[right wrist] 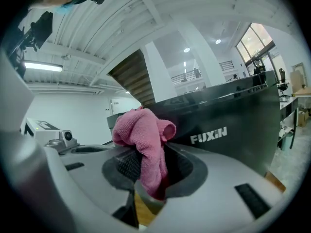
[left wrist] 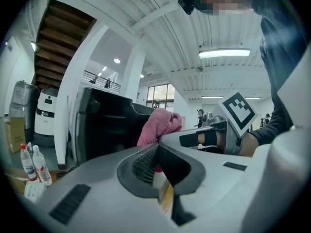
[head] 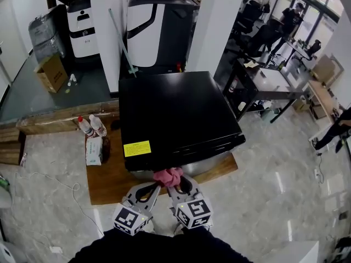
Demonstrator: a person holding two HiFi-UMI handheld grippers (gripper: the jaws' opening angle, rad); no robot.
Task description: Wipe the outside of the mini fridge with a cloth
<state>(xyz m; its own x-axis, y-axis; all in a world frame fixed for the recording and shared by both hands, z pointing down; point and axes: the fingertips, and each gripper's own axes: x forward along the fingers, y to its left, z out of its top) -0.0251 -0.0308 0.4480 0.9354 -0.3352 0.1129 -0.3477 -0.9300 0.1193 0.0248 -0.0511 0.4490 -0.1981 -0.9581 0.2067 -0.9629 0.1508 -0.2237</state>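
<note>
The black mini fridge [head: 170, 114] stands on a low wooden platform [head: 109, 182], with a yellow label [head: 136, 148] on its near left corner. A pink cloth [head: 168, 176] is bunched against the fridge's lower front face. My right gripper [head: 178, 186] is shut on the cloth [right wrist: 143, 135], which hangs down between the jaws [right wrist: 148, 171]; the fridge front [right wrist: 228, 125] is just beyond. My left gripper [head: 149, 189] sits close beside it on the left, jaws shut with nothing held [left wrist: 156, 147]. From the left gripper view I see the cloth [left wrist: 159, 124] beside the fridge [left wrist: 107, 125].
Two water bottles [head: 90, 126] and a small packet [head: 93, 150] stand on the platform's left end. A cardboard box [head: 52, 73] and white machines [head: 82, 29] are at the back left. Desks and chairs [head: 263, 75] fill the right. Cables [head: 49, 182] lie on the floor.
</note>
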